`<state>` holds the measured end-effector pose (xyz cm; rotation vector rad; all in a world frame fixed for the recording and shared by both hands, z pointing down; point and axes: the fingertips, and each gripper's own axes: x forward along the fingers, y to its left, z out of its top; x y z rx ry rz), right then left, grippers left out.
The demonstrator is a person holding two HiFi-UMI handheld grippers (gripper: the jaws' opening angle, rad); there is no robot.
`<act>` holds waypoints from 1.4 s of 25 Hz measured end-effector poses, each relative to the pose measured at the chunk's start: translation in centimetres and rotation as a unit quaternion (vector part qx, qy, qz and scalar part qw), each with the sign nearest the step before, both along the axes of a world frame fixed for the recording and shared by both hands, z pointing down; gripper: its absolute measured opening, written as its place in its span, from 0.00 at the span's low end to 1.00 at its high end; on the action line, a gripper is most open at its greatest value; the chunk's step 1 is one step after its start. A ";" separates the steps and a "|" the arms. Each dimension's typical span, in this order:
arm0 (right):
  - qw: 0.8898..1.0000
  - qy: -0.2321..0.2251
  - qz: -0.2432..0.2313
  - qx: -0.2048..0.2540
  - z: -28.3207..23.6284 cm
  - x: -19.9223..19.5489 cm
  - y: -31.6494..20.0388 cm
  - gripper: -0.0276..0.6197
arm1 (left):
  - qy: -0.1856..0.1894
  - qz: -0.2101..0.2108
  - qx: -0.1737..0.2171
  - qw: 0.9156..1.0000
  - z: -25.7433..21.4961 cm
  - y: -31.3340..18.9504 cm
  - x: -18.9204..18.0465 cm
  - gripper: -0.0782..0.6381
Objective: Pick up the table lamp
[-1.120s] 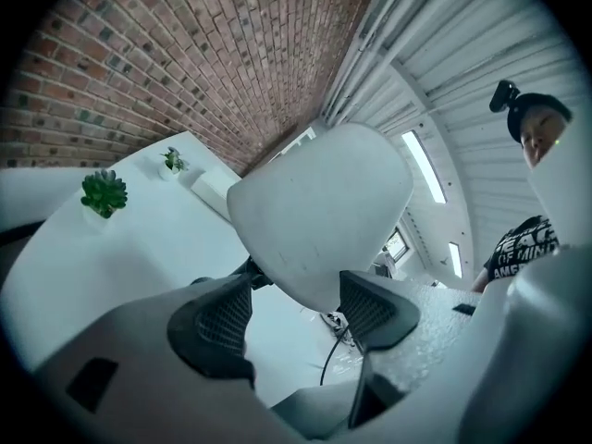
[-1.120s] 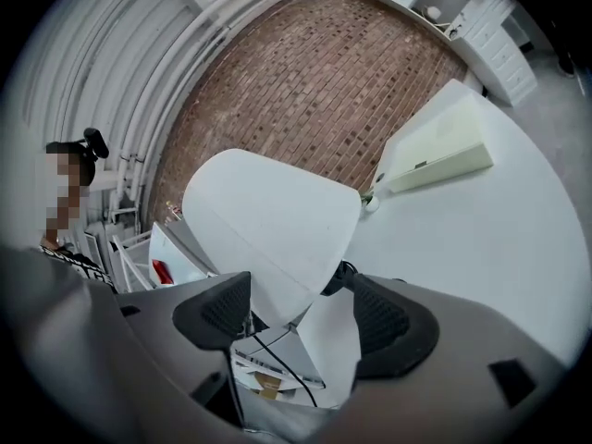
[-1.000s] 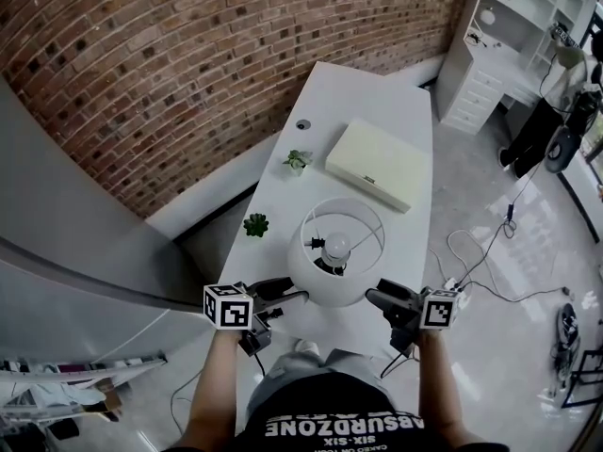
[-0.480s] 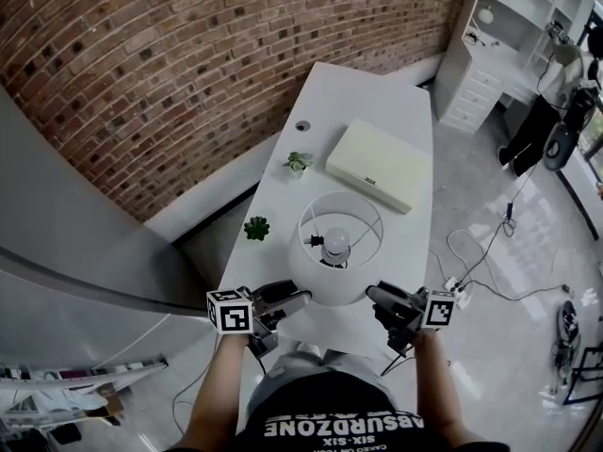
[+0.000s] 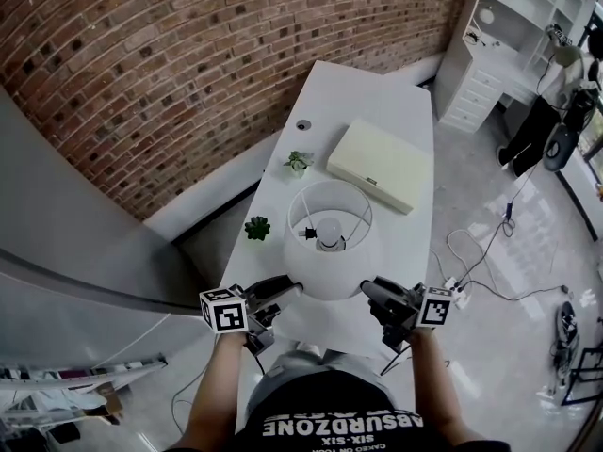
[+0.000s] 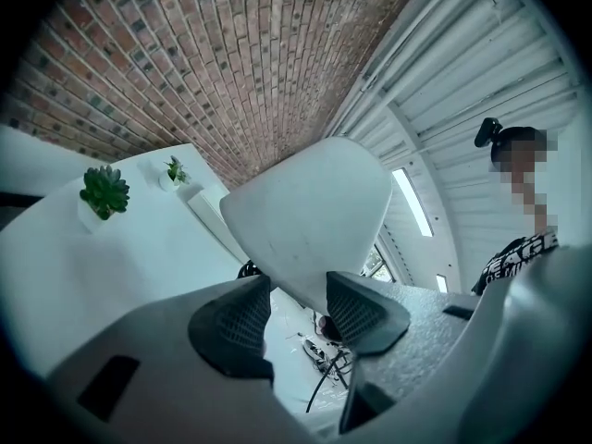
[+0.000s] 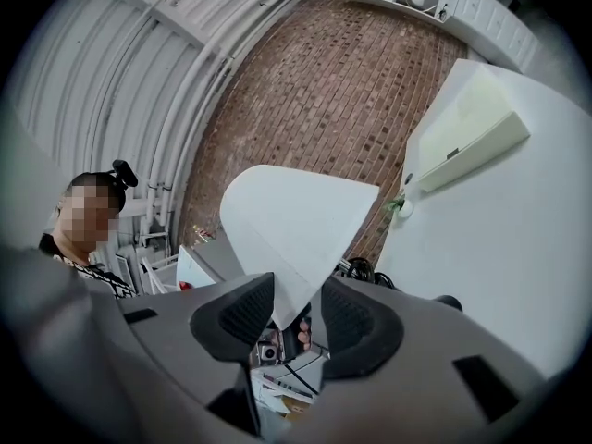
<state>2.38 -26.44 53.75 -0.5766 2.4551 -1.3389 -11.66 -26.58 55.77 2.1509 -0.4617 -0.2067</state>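
Observation:
The table lamp [image 5: 328, 238] has a white drum shade and a bare bulb seen from above. It stands on the near half of the white table [image 5: 396, 111]. My left gripper [image 5: 288, 290] is at the shade's lower left rim and my right gripper [image 5: 369, 288] at its lower right rim. Both point level. The left gripper's [image 6: 298, 299] jaws are closing with the shade [image 6: 305, 220] wedged between the pads. The right gripper's [image 7: 296, 308] jaws are closing too, with the shade's [image 7: 287, 229] edge pinched between them. The lamp's base is hidden under the shade.
A flat cream box [image 5: 377, 165] lies beyond the lamp. Two small potted succulents [image 5: 256, 226] [image 5: 298, 161] sit along the table's left edge by the brick wall. Cables [image 5: 480, 252] trail over the floor on the right. A person stands far right.
Both grippers have closed in on the shade's lower rim. The lamp has shifted away from me and slightly left, and its shade looks a little higher.

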 end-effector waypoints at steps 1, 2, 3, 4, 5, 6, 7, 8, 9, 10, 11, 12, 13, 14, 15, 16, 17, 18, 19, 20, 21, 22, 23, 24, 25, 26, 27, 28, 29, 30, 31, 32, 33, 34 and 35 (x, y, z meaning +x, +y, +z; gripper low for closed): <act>1.000 0.000 -0.001 0.003 0.0 -0.1 0.0 0.28 | -0.002 -0.001 0.002 1.000 0.0 0.0 -0.2 0.37; 1.000 -0.001 -0.002 0.005 -0.1 -0.2 -0.1 0.27 | -0.002 -0.002 0.004 1.000 0.0 -0.1 -0.3 0.36; 1.000 -0.005 -0.002 0.007 -0.2 -0.3 -0.2 0.27 | -0.001 -0.003 0.006 1.000 0.1 -0.1 -0.4 0.36; 1.000 -0.009 -0.002 0.009 -0.4 -0.3 -0.3 0.26 | 0.001 -0.004 0.008 1.000 0.0 -0.1 -0.5 0.35; 1.000 -0.012 -0.002 0.011 -0.5 -0.3 -0.5 0.26 | 0.005 -0.007 0.009 1.000 -0.1 -0.2 -0.5 0.35; 1.000 -0.015 -0.003 0.012 -0.7 -0.3 -0.5 0.25 | 0.011 -0.009 0.009 1.000 -0.2 -0.2 -0.5 0.34; 1.000 -0.017 -0.004 0.014 -0.9 -0.3 -0.6 0.24 | 0.015 -0.010 0.011 1.000 -0.4 -0.2 -0.6 0.34; 1.000 -0.020 -0.005 0.015 -1.1 -0.3 -0.6 0.23 | 0.018 -0.010 0.012 1.000 -0.6 -0.2 -0.6 0.34; 1.000 -0.021 -0.006 0.015 -1.3 -0.2 -0.6 0.23 | 0.020 -0.008 0.014 1.000 -0.8 -0.1 -0.6 0.34; 1.000 -0.023 -0.006 0.014 -1.4 -0.2 -0.6 0.22 | 0.021 -0.007 0.015 1.000 -0.9 0.0 -0.6 0.34; 1.000 -0.024 -0.006 0.012 -1.5 -0.1 -0.5 0.22 | 0.023 -0.005 0.014 1.000 -1.0 0.0 -0.6 0.34; 1.000 -0.025 -0.007 0.010 -1.5 -0.1 -0.5 0.22 | 0.025 -0.004 0.013 1.000 -1.0 0.1 -0.5 0.34; 1.000 -0.025 -0.008 0.009 -1.5 -0.1 -0.4 0.22 | 0.027 -0.004 0.013 1.000 -1.1 0.2 -0.5 0.34; 1.000 -0.025 -0.009 0.009 -1.4 0.0 -0.2 0.22 | 0.027 -0.005 0.013 1.000 -1.0 0.4 -0.5 0.34; 1.000 -0.024 -0.010 0.009 -1.4 0.0 -0.1 0.22 | 0.025 -0.004 0.015 1.000 -1.0 0.5 -0.5 0.34; 1.000 -0.023 -0.011 0.010 -1.4 0.0 0.0 0.22 | 0.021 -0.004 0.018 1.000 -1.0 0.5 -0.4 0.34; 1.000 -0.021 -0.012 0.011 -1.5 0.0 0.1 0.22 | 0.017 -0.003 0.021 1.000 -1.1 0.6 -0.4 0.34; 1.000 -0.019 -0.014 0.013 -1.6 0.0 0.2 0.22 | 0.014 -0.003 0.024 1.000 -1.2 0.6 -0.3 0.34; 1.000 -0.018 -0.015 0.016 -1.7 0.0 0.2 0.22 | 0.011 -0.003 0.027 1.000 -1.3 0.6 -0.3 0.34; 1.000 -0.016 -0.016 0.018 -1.9 0.1 0.2 0.22 | 0.009 -0.004 0.030 1.000 -1.5 0.5 -0.3 0.34; 1.000 -0.014 -0.017 0.021 -2.0 0.1 0.1 0.22 | 0.008 -0.004 0.033 0.999 -1.7 0.5 -0.3 0.34; 0.999 -0.014 -0.018 0.025 -2.2 0.1 0.1 0.22 | 0.008 -0.004 0.037 0.999 -1.9 0.4 -0.3 0.34; 0.999 -0.014 -0.018 0.028 -2.4 0.1 0.0 0.22 | 0.009 -0.004 0.041 0.999 -2.2 0.4 -0.3 0.34; 0.999 -0.014 -0.018 0.032 -2.7 0.1 0.0 0.22 | 0.010 -0.005 0.044 0.999 -2.5 0.4 -0.3 0.34; 0.999 -0.014 -0.019 0.035 -3.0 0.1 0.0 0.22 | 0.012 -0.006 0.047 0.999 -2.8 0.3 -0.3 0.34; 0.999 -0.014 -0.020 0.038 -3.2 0.1 -0.1 0.22 | 0.012 -0.008 0.050 0.999 -3.1 0.3 -0.2 0.34; 0.999 -0.012 -0.022 0.041 -3.4 0.1 -0.1 0.22 | 0.012 -0.009 0.054 0.998 -3.3 0.3 -0.2 0.34; 0.999 -0.010 -0.024 0.044 -3.6 0.2 -0.1 0.22 | 0.009 -0.009 0.058 0.998 -3.5 0.2 -0.2 0.34; 0.999 -0.008 -0.026 0.047 -3.8 0.2 -0.1 0.22 | 0.007 -0.008 0.062 0.998 -3.7 0.2 -0.2 0.34; 0.998 -0.006 -0.027 0.050 -3.9 0.2 -0.2 0.22 | 0.004 -0.008 0.067 0.998 -3.8 0.1 -0.2 0.34; 0.998 -0.004 -0.029 0.052 -4.1 0.2 -0.2 0.22 | 0.002 -0.008 0.070 0.998 -4.0 0.1 -0.2 0.34; 0.998 -0.003 -0.030 0.055 -4.3 0.1 -0.2 0.22 | 0.000 -0.008 0.073 0.997 -4.2 0.1 -0.2 0.34; 0.998 -0.001 -0.031 0.057 -4.4 0.1 -0.2 0.22 | -0.001 -0.008 0.076 0.997 -4.4 0.1 -0.2 0.34; 0.998 0.001 -0.032 0.059 -4.5 0.1 -0.2 0.22 | -0.002 -0.007 0.079 0.997 -4.6 0.1 -0.2 0.34; 0.998 0.002 -0.032 0.061 -4.7 0.2 -0.2 0.22 | -0.003 -0.008 0.083 0.997 -4.8 0.1 -0.2 0.34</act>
